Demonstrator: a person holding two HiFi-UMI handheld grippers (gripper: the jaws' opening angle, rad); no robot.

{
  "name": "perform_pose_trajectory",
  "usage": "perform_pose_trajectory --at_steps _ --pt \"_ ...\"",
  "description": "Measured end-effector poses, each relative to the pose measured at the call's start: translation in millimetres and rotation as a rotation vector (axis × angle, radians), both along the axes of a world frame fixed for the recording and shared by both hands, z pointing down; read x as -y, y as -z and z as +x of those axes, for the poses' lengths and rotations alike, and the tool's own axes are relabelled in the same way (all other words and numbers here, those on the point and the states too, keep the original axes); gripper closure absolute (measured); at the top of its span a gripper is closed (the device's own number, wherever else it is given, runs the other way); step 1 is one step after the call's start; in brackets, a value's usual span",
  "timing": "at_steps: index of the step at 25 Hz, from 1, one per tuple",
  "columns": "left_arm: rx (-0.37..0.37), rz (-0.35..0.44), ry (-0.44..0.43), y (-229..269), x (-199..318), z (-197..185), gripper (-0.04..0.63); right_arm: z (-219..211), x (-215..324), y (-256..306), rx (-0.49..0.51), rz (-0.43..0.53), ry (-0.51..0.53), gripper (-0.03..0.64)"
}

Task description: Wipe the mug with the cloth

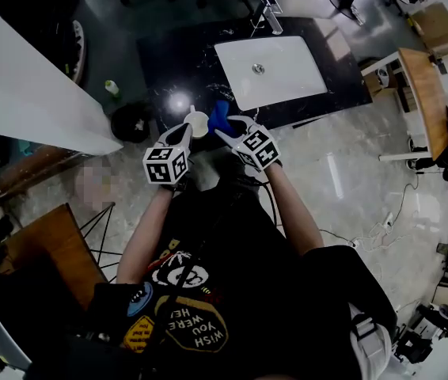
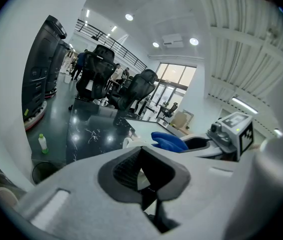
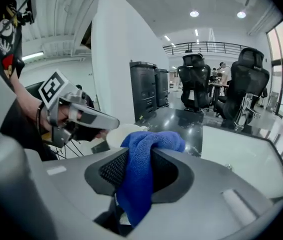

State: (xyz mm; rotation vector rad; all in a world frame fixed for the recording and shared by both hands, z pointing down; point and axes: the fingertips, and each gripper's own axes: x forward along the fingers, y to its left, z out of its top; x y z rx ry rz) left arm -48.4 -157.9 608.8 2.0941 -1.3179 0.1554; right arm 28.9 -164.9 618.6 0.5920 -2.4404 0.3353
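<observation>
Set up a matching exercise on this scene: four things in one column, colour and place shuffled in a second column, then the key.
Things
1. cloth
2. mug
3. sink basin
4. bottle

Colour and place
A. white, set into the black countertop
B. green-topped, standing on the floor
C. blue, clamped in the right gripper
D. white, gripped by the left gripper

Pairs: 1-C, 2-D, 3-A, 4-B.
</observation>
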Motion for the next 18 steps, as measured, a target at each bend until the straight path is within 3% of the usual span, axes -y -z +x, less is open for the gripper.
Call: perform_pose_trajectory --at_steps 4,8,14,18 --pt "-0.021 0.006 -0.015 1 1 4 0.592 -2 -22 -29 -0.095 -0.038 0.123 0.495" --pt "-0.039 0.010 -0.030 1 1 6 0.592 -10 -73 -27 -0.051 -0.038 0.274 0.495" --pt "-0.046 0.008 -0.020 2 3 4 0.592 15 5 6 -0.028 0.035 0.078 0.495" --pt "-0.050 0.006 -0.011 3 5 4 0.592 -3 -14 -6 -0.109 0.037 0.210 0.495"
